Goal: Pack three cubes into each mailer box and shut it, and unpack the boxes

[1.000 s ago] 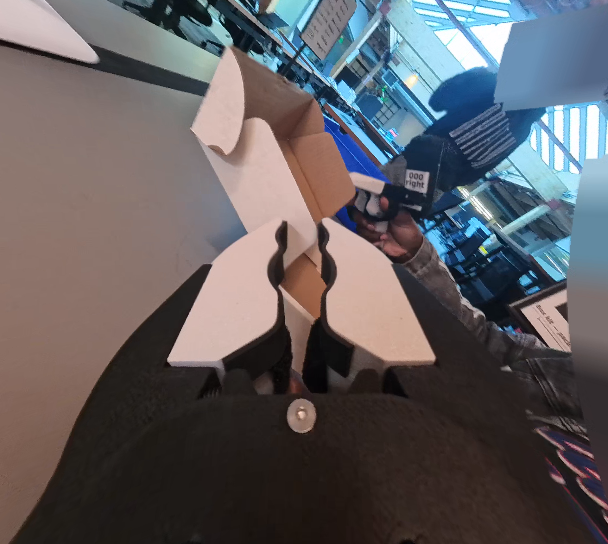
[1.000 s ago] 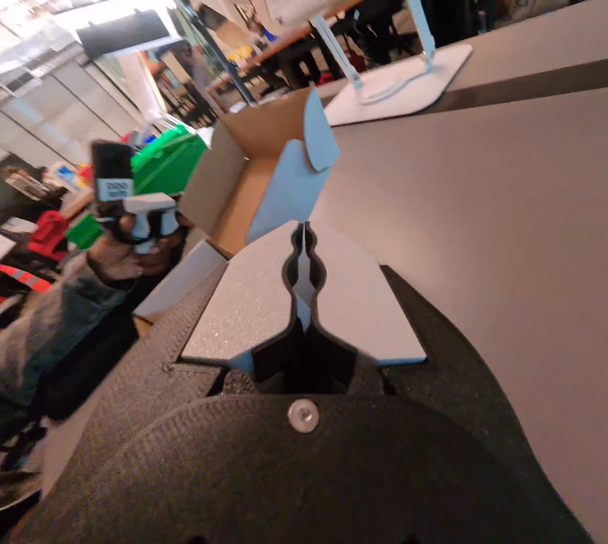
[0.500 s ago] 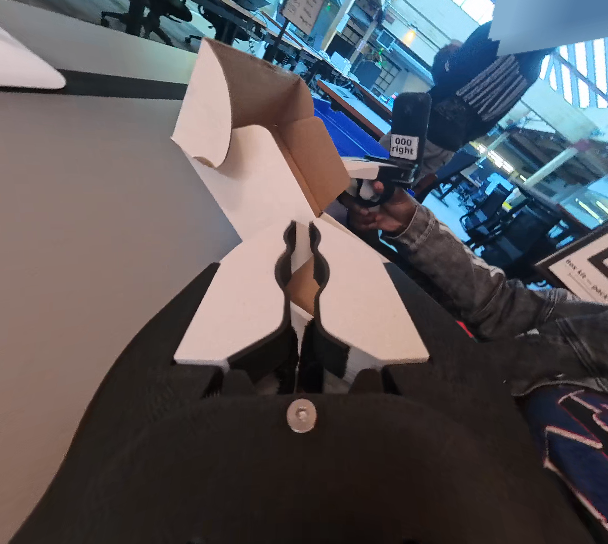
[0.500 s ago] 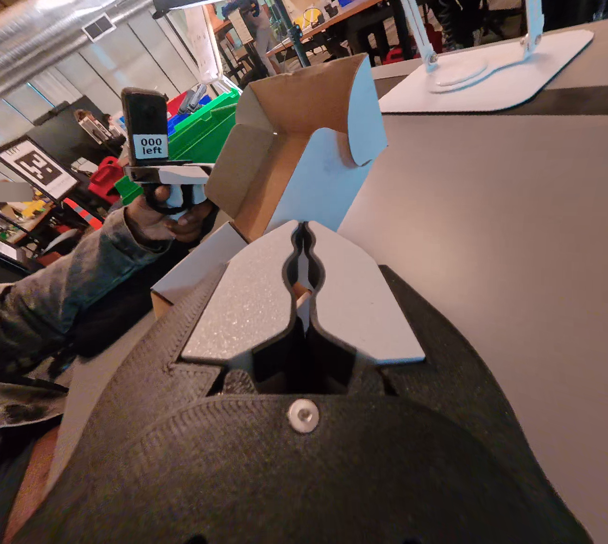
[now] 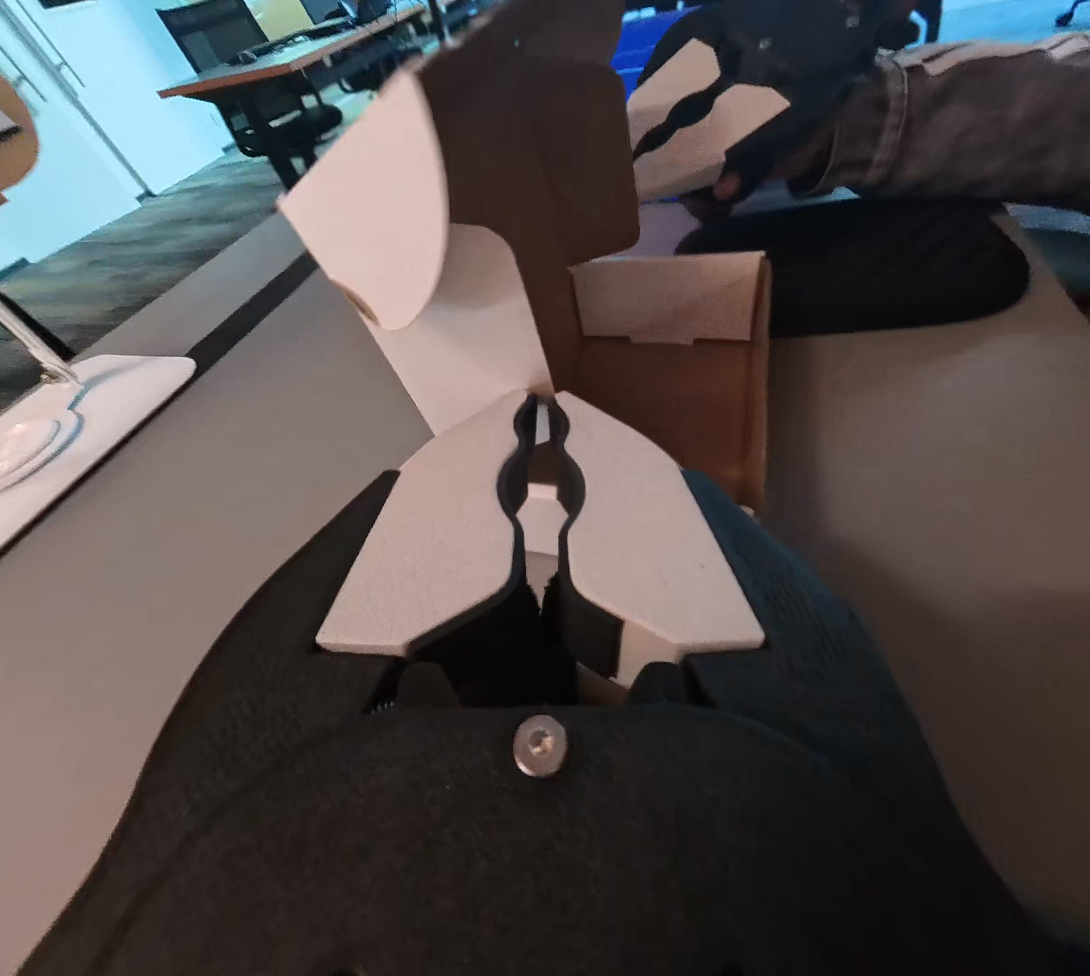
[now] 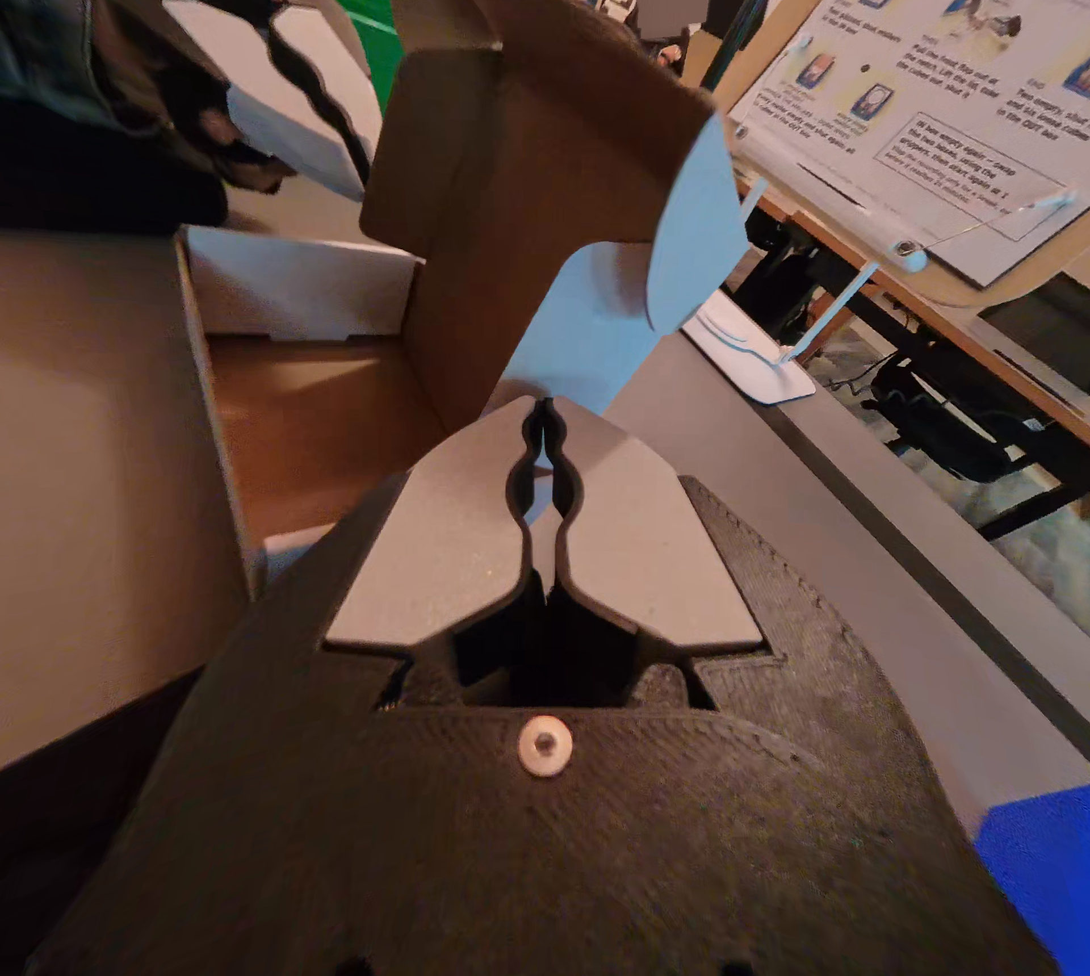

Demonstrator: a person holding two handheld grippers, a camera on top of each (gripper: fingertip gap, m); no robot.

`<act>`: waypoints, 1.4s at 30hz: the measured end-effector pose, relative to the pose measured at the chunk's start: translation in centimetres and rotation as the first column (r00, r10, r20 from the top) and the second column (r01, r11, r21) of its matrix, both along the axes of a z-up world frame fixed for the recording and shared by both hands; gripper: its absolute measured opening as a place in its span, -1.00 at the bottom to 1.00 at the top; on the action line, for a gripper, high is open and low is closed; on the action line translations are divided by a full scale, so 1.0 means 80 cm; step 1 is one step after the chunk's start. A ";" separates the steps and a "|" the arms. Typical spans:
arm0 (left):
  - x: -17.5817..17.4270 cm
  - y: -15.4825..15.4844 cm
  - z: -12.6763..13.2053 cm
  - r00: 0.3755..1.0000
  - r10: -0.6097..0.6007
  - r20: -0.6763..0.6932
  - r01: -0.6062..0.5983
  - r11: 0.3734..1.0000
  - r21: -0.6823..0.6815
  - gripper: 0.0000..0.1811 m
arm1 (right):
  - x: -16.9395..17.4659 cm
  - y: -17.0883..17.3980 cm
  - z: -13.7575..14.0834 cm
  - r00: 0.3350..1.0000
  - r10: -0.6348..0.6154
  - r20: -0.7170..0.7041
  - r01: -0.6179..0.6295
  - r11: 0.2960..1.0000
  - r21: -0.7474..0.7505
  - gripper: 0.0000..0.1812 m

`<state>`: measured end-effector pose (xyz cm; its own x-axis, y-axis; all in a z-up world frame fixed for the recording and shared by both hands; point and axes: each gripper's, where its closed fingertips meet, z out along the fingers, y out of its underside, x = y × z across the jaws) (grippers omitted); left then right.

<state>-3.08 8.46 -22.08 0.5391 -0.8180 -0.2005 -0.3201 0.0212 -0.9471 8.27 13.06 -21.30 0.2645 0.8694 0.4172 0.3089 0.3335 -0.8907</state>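
You're at a grey table point(image 5: 177, 505) in an open office. The mailer box point(image 5: 666, 399) lies open between your tongs. Left gripper point(image 5: 541, 408) and right gripper point(image 6: 542, 405) each seem pinched on its side walls.

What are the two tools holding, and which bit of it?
Both hold the open mailer box. The left tool pinches one side wall near the lid hinge; the right tool pinches the opposite wall. The lid stands up.
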 end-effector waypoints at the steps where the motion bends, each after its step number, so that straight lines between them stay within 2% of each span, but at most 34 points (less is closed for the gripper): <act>1: 0.000 -0.005 -0.004 1.000 -0.012 -0.016 0.011 1.000 -0.011 -0.96 | 0.001 -0.004 -0.004 1.000 0.004 0.028 -0.004 1.000 0.011 -1.00; 6: -0.002 -0.018 -0.025 0.990 -0.015 -0.141 0.015 1.000 -0.006 -0.95 | 0.006 -0.018 -0.027 0.978 0.019 0.207 -0.027 0.999 0.034 -1.00; 9: -0.008 -0.026 -0.029 0.981 -0.003 -0.192 0.004 1.000 0.003 -0.79 | 0.016 -0.018 -0.030 0.967 -0.010 0.254 -0.007 0.998 0.067 -0.91; 11: -0.019 -0.029 -0.018 0.979 0.059 -0.195 -0.041 0.995 0.095 -0.62 | 0.027 -0.023 -0.026 0.968 0.000 0.253 -0.019 0.997 0.075 -0.83; 13: -0.029 -0.033 0.010 0.980 0.129 -0.152 -0.084 0.959 0.271 -0.41 | 0.037 -0.031 -0.015 0.975 0.025 0.219 -0.049 0.993 0.104 -0.73; 15: -0.031 -0.042 0.041 0.986 0.132 -0.104 -0.076 0.901 0.428 -0.40 | 0.041 -0.036 0.007 0.988 0.042 0.150 -0.068 0.983 0.170 -0.67; 16: -0.027 -0.046 0.050 0.989 0.112 -0.096 -0.056 0.886 0.460 -0.40 | 0.041 -0.041 0.019 0.991 0.057 0.119 -0.081 0.975 0.206 -0.62; 17: -0.022 -0.049 0.055 0.991 0.087 -0.100 -0.031 0.885 0.464 -0.41 | 0.038 -0.045 0.031 0.992 0.073 0.099 -0.095 0.967 0.238 -0.54; 19: -0.011 -0.049 0.053 0.987 0.048 -0.152 0.027 0.891 0.454 -0.45 | 0.030 -0.055 0.042 0.987 0.114 0.114 -0.143 0.946 0.291 -0.52; 22: -0.003 -0.042 0.054 0.974 0.044 -0.223 0.075 0.863 0.499 -0.57 | 0.018 -0.065 0.051 0.978 0.147 0.150 -0.193 0.908 0.371 -0.57; 25: -0.001 -0.039 0.053 0.969 0.032 -0.245 0.092 0.873 0.478 -0.69 | 0.012 -0.069 0.048 0.969 0.174 0.174 -0.227 0.903 0.365 -0.78; 28: -0.002 -0.046 0.052 0.971 -0.001 -0.239 0.107 0.894 0.434 -0.76 | 0.012 -0.075 0.047 0.964 0.202 0.172 -0.250 0.907 0.339 -0.81; 32: -0.001 -0.071 0.041 0.970 -0.114 -0.217 0.169 0.953 0.251 -0.78 | 0.014 -0.095 0.038 0.943 0.283 0.177 -0.310 0.939 0.152 -0.82; 35: 0.001 -0.087 0.020 0.955 -0.203 -0.215 0.224 0.972 0.077 -0.83 | 0.015 -0.106 0.020 0.922 0.325 0.208 -0.329 0.944 -0.017 -0.88; 42: -0.008 -0.049 -0.016 0.973 -0.161 -0.163 0.141 0.982 -0.124 -0.90 | 0.008 -0.070 -0.018 0.936 0.293 0.196 -0.220 0.919 -0.326 -0.91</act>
<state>-3.70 4.50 -23.34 0.3729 -0.9096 -0.1832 -0.4794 -0.0198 -0.8774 8.88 7.49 -22.71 -0.0587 0.9863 0.1542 0.4617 0.1638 -0.8718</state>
